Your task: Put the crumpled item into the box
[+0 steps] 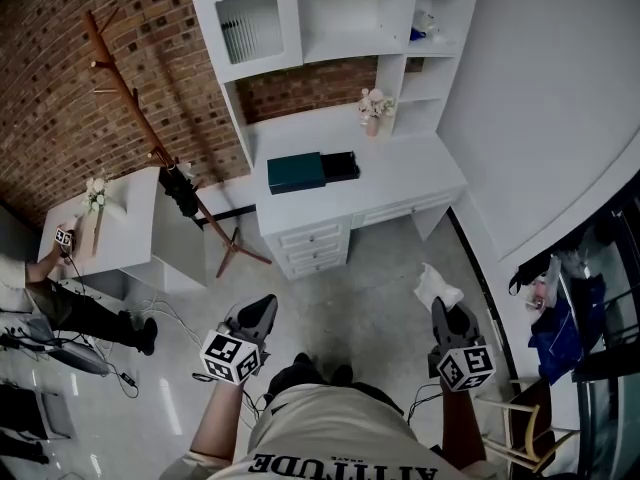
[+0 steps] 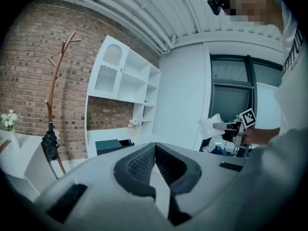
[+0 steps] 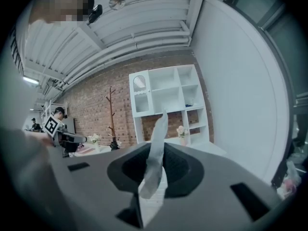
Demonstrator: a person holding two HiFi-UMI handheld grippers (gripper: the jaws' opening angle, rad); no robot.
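Note:
A white crumpled tissue [image 1: 436, 286] sticks out of my right gripper [image 1: 441, 310], which is shut on it above the floor in front of the white desk [image 1: 400, 173]. In the right gripper view the tissue [image 3: 157, 158] stands up between the pads. A dark teal box [image 1: 295, 172] with a black part drawn out at its right lies on the desk, well ahead of both grippers. My left gripper [image 1: 262, 308] hangs shut and empty at the left; its pads meet in its own view, where the box [image 2: 109, 146] and the tissue [image 2: 210, 125] also show.
A wooden coat rack [image 1: 150, 138] leans left of the desk, beside a small white table [image 1: 130, 223] with flowers. A flower vase [image 1: 373, 110] stands at the desk's back. A person sits at the far left [image 1: 95, 316]; cables lie on the floor. A chair [image 1: 520, 418] is at the lower right.

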